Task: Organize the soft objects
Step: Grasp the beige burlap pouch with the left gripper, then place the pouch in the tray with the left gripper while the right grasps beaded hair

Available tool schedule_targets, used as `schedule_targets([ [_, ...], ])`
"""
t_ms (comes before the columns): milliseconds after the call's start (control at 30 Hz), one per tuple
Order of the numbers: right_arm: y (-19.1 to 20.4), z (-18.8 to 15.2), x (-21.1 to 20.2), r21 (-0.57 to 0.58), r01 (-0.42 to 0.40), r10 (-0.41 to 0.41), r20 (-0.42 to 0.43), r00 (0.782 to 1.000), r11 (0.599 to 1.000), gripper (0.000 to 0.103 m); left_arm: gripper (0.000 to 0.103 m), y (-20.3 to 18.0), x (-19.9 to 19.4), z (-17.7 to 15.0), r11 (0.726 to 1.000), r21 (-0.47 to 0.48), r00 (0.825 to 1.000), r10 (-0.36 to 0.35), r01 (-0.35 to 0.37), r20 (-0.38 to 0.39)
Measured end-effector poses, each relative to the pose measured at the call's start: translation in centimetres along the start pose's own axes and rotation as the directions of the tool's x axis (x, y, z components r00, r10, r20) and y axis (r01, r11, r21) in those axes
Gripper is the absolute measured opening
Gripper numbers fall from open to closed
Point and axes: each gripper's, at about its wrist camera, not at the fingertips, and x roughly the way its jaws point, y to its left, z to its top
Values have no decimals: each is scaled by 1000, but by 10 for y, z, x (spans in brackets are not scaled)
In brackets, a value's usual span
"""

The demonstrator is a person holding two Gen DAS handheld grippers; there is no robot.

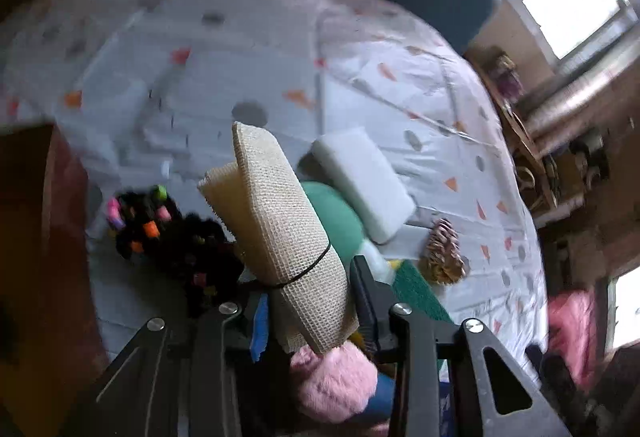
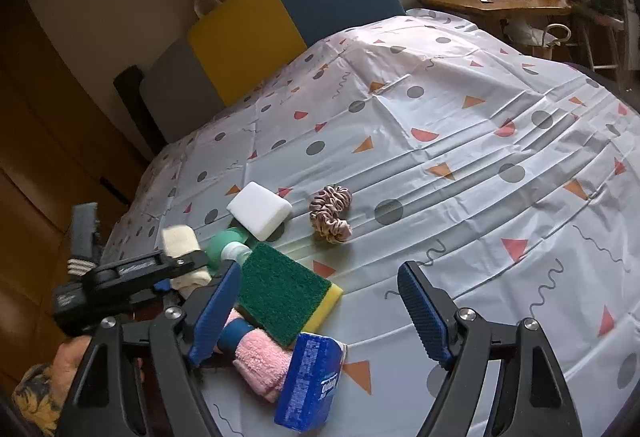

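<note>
beige cloth roll point(image 1: 280, 221), one, black band round it, clamped between left gripper point(image 1: 312, 289) jaws, above bedspread point(image 2: 460, 141). right gripper point(image 2: 320, 313) jaws apart, nothing between. one white sponge point(image 2: 260, 209), one green scourer sponge point(image 2: 280, 289), one pink scrunchie point(image 2: 331, 213), one blue tissue pack point(image 2: 308, 381), one pink towel point(image 2: 260, 361) half hidden. black pompom bundle point(image 1: 168, 233) blurred.

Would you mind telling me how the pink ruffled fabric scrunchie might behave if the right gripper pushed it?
The pink ruffled fabric scrunchie looks soft and light, so it would probably slide or crumple. Its flattened ring shape makes rolling unlikely on the creased plastic sheet.
</note>
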Motion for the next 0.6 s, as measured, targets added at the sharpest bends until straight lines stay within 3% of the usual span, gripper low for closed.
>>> schedule_targets([
  [167, 3, -2, 2, -29, 18, -18, -6, 1000, 999, 81, 35, -7, -48, -12, 996, 89, 996, -40, 33, 81],
  [333, 5, -5, 6, -49, 12, -14, -40, 999, 999, 81, 35, 10, -91, -35, 996, 69, 992, -63, 55, 106],
  [600, 53, -21, 21, -181, -148, 119, -162, 980, 972, 75, 35, 47, -154, -94, 993, 115, 985, 3, -23, 170],
])
